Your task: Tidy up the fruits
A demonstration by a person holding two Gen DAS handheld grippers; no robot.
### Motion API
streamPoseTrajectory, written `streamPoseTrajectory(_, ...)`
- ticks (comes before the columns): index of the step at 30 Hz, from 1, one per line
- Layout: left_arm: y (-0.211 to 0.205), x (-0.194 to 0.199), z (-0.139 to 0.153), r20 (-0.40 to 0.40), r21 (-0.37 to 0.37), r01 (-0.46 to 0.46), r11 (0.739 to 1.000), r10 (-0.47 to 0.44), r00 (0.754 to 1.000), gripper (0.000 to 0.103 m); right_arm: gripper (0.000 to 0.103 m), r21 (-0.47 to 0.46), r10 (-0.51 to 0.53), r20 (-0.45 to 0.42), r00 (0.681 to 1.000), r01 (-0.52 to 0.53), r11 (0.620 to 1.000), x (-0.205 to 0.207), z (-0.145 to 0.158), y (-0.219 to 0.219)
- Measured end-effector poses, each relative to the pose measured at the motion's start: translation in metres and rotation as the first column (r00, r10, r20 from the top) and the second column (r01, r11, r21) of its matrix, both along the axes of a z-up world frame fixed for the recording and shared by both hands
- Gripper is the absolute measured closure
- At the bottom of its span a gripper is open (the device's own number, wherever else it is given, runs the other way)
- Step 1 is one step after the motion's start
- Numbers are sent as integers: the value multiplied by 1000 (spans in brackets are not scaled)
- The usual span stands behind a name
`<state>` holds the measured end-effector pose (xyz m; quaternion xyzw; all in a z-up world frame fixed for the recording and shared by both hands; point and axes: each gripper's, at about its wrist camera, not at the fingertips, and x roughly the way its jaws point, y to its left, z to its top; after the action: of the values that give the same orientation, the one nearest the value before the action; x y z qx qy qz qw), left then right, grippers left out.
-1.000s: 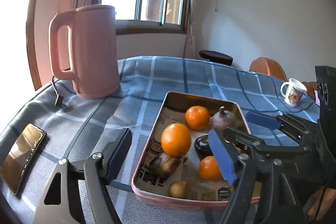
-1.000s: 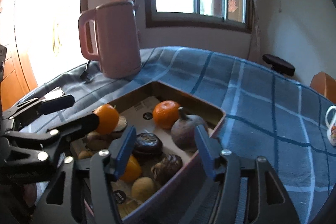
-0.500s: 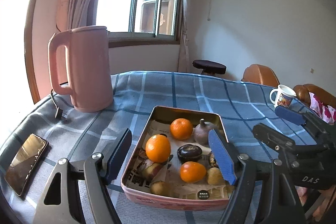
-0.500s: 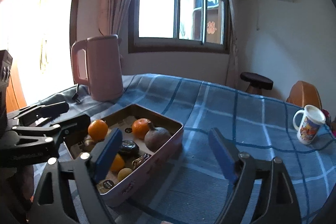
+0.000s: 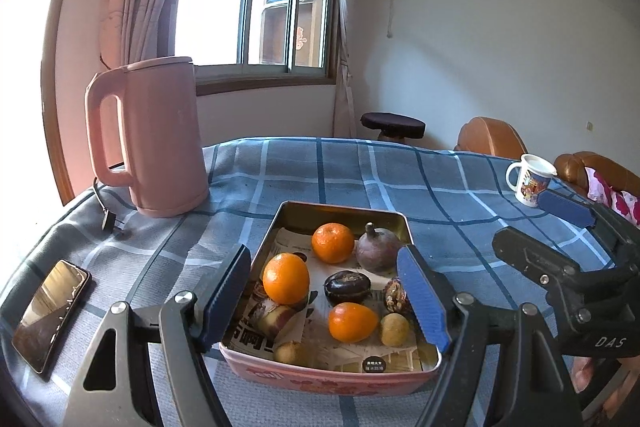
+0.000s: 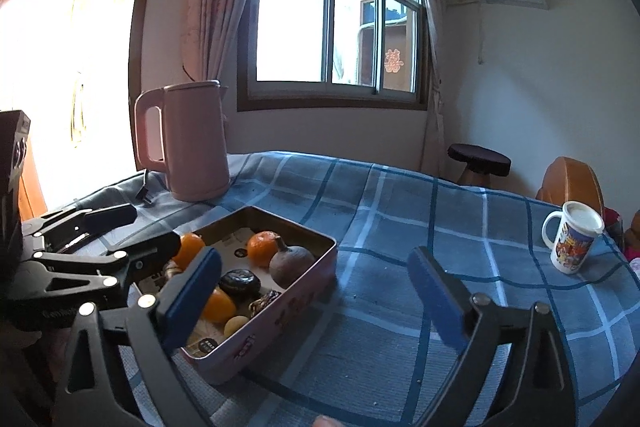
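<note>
A pink tin tray lined with newspaper sits on the blue checked tablecloth and holds several fruits: a large orange, a tangerine, a purple mangosteen, a dark round fruit and a small orange fruit. My left gripper is open and empty, raised in front of the tray. My right gripper is open and empty, to the right of the tray; it also shows in the left wrist view.
A pink kettle with its cord stands at the back left. A phone lies at the left edge. A printed mug stands at the right. A stool and orange chairs are beyond the table.
Both grippers have pulled back and up from the tray, so it looks smaller and farther. The right gripper has moved right and opened wider. The fruits have not moved.
</note>
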<state>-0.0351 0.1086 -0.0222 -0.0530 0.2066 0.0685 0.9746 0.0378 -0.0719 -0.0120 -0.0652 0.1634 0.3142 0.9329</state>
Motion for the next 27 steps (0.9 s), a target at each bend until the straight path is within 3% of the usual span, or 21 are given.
streamPoseTrajectory(27, -8, -4, 6, 17, 12, 0, 1000, 0, 1000, 25, 3, 1, -17, 71, 997, 17, 1000, -22, 2, -13)
